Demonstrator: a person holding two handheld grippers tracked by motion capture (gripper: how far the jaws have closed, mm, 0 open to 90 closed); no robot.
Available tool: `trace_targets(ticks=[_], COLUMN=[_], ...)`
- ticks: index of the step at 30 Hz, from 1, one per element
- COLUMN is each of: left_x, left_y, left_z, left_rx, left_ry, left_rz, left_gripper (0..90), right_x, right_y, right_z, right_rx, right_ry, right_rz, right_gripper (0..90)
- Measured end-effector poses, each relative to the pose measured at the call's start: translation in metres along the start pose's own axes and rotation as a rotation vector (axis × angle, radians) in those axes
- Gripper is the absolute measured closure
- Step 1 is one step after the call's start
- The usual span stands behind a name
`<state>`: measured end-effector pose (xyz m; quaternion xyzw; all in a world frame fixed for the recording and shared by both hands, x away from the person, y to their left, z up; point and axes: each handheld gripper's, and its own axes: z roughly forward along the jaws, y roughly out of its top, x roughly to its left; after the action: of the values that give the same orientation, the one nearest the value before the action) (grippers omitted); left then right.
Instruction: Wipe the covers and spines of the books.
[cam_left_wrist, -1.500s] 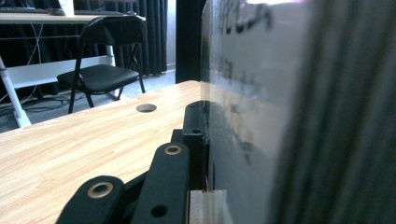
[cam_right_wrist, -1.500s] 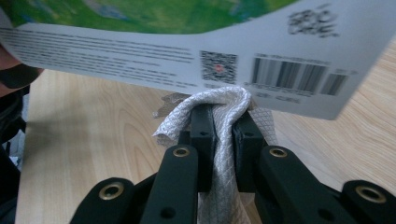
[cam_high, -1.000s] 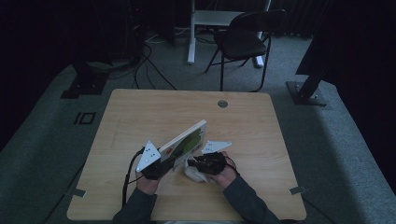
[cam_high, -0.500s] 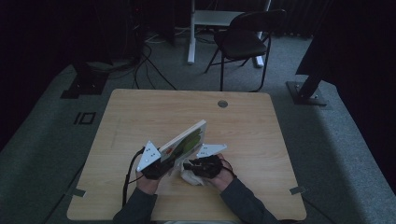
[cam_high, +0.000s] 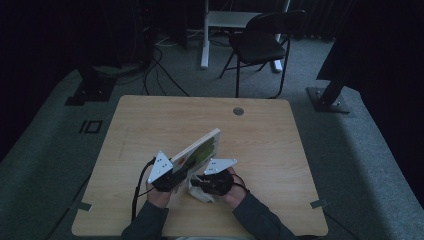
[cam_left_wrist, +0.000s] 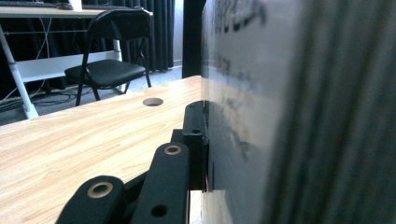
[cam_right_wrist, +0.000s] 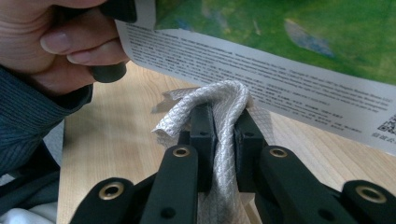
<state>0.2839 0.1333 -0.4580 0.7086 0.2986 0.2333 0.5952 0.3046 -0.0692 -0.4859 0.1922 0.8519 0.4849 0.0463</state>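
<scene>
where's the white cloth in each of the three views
High view: the white cloth sits low centre, at the right hand-held gripper.
Left gripper view: not in it.
Right gripper view: cloth at centre, pinched between the black jaws, touching the board.
Shared landmark: the printed board.

On the board (cam_right_wrist: 289, 70) you hold tilted up from the bench, the white margin under its green picture carries several lines of small black print, too fine and blurred for you to read a single word. At the margin's right edge you can see part of a QR code (cam_right_wrist: 386, 125), cut off by the frame. In the left gripper view, the board's (cam_left_wrist: 243, 93) pale face shows large dark letters near the top and smaller lines below, all seen at a steep slant and smeared beyond reading.
</scene>
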Motion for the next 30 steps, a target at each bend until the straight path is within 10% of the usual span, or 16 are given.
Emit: trace_targets(ticks=[30], left_x=[0.0], left_y=[-0.004], left_z=[0.004], left_rx=[-0.018], left_ry=[0.028], left_rz=[-0.037], left_gripper=[78.0], right_x=[0.027], right_y=[0.006], right_z=[0.008], right_rx=[-0.02], right_ry=[0.086], right_rz=[-0.08], right_gripper=[81.8])
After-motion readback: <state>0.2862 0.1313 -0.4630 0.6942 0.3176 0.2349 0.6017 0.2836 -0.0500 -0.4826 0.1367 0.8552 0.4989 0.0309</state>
